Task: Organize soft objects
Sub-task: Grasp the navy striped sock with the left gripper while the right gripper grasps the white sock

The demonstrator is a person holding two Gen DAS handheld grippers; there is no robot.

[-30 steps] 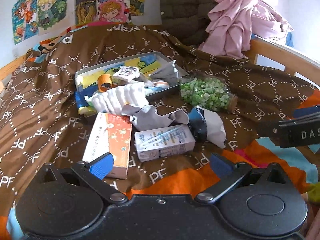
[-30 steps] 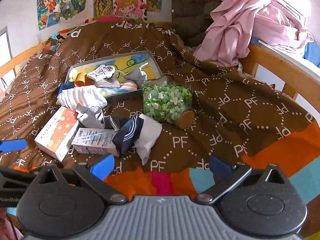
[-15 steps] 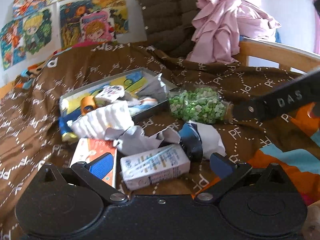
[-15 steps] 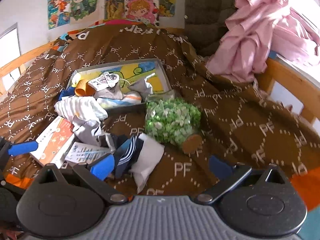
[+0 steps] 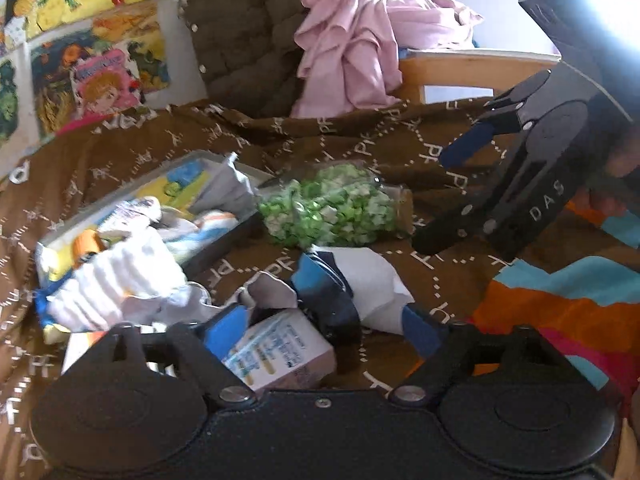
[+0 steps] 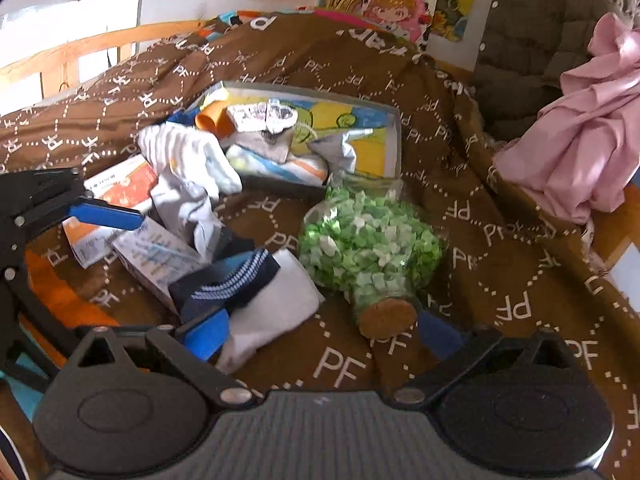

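left gripper (image 5: 320, 326) closing above small carton (image 5: 280, 354), navy-and-white sock (image 5: 352, 292), jar of green stars (image 5: 332, 212)

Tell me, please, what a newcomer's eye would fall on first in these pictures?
Probably the corked jar of green-and-white paper stars, lying on its side mid-bed on the brown blanket. Beside it lies a navy-and-white sock among small boxes, before a shallow tray of jumbled soft things. A pink garment is heaped behind.

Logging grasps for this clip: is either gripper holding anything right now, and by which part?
Nothing is held. The left gripper is closing around the navy-and-white sock without gripping it; the right gripper is open by the sock and jar.
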